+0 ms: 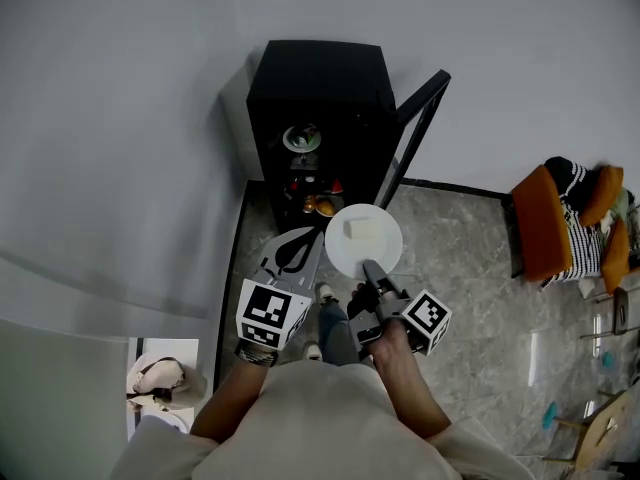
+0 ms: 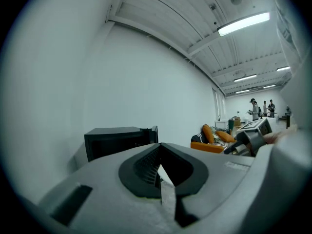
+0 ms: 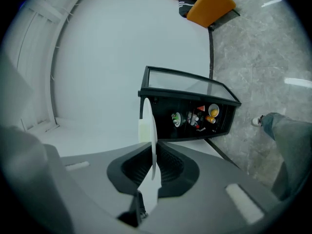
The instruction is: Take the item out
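Our right hand-held gripper pinches the rim of a plate bearing a pale block, held clear in front of the open cabinet. Our left hand-held gripper is closed on nothing, beside it.

We count one black cabinet with one open glass door. One round white plate carries one pale yellow block. There are two grey handheld grippers, the left gripper and the right gripper, each bearing one black-and-white marker cube, two white shoes, and one orange armchair.
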{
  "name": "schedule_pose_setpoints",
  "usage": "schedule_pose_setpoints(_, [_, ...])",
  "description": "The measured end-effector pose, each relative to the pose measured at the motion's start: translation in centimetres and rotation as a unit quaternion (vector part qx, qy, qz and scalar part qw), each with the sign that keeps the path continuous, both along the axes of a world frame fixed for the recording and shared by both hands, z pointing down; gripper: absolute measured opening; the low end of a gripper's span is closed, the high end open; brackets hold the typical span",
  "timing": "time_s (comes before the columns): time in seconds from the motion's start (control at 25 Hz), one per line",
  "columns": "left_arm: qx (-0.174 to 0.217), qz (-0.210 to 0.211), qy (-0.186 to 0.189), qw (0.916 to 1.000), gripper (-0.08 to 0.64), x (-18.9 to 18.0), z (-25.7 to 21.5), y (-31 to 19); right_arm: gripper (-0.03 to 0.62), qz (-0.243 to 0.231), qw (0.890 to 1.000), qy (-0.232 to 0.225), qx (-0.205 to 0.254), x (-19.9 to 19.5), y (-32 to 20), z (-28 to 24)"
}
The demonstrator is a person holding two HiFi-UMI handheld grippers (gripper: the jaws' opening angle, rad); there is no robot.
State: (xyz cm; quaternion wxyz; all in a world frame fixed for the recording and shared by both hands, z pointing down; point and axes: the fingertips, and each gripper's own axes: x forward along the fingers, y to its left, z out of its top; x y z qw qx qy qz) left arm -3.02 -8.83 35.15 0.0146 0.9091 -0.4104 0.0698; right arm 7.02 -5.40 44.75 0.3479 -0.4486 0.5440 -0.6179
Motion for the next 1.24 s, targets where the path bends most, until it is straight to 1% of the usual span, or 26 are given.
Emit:
schedule_pose_setpoints(0.12, [-0.001,0.001,-0.01,1.0,0.005,0.1,-0.3,0.2,0.025,-0.001,1.0,0.005,0.0,-0.3,0.4,-0.5])
schedule_pose_setpoints(0.28, [0.009,0.0,-0.009,0.9999,0.005,0.2,-1.0,0.7,0.025,-0.014,1.0,0.016,0.01,-1.1,0.9,-1.1])
schedule_pose_setpoints(0.56, [0.02,-0.003,-0.01,0.9997,0.005,-0.5,-1.7,1.0,0.025,-0.018,0.999,0.007,0.034,-2.0,0.4,-3.0])
schedule_pose_setpoints(0.96, [0.026,-0.006,-0.012,0.9996,0.005,-1.5,-2.1,0.8,0.025,-0.017,0.999,0.004,0.034,-2.9,0.2,-3.4])
schedule_pose_setpoints(1.24, [0.022,-0.004,-0.011,0.9997,0.005,-1.7,-1.8,0.5,0.025,-0.007,0.999,0.01,0.031,-2.6,-0.2,-3.2])
